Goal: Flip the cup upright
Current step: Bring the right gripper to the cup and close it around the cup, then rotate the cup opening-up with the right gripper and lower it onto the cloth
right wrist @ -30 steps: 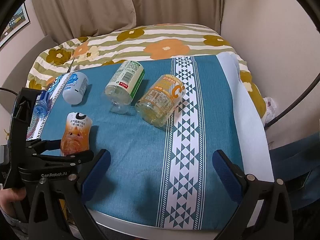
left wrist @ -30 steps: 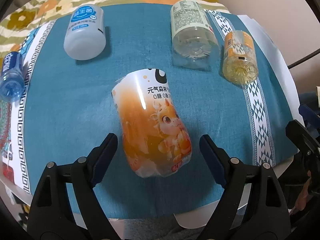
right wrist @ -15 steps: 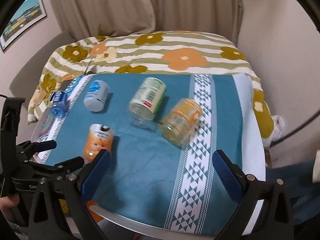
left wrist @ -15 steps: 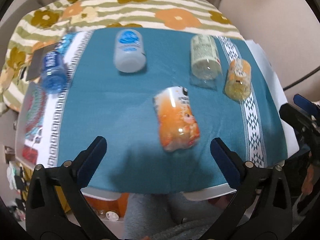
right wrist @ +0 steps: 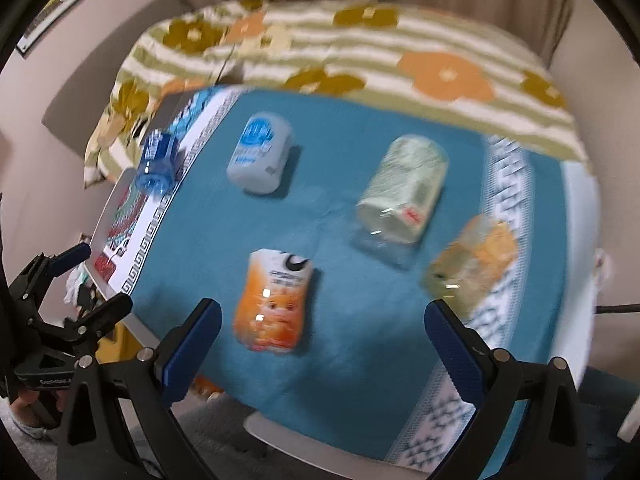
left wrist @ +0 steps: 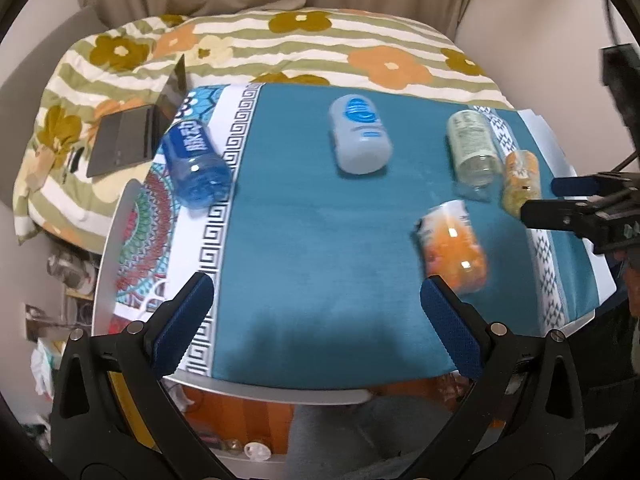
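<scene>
Right wrist view is smeared by motion blur, so labels and edges are hard to read; the right gripper (right wrist: pixel 322 334) has its blue-padded fingers spread wide with nothing between them, held above the near edge of the teal tablecloth (right wrist: pixel 348 184). Lying on its side just beyond the left finger is the orange cup (right wrist: pixel 274 306); its printing is a blur. Farther off lie a white bottle (right wrist: pixel 260 154), a pale green bottle (right wrist: pixel 404 190) and a yellowish bottle (right wrist: pixel 472 262) — all on their sides; a blue bottle (right wrist: pixel 157 160) lies at the cloth's patterned border.

From the left wrist camera the left gripper (left wrist: pixel 316 306) is likewise wide apart and holds nothing; its right finger partly covers the cup's near end, and whether they touch cannot be told. A laptop (left wrist: pixel 128 136) rests on the floral bedspread (left wrist: pixel 304 40), partly cut off by the cloth's corner; the other gripper juts in at the right edge, mostly out of frame.
</scene>
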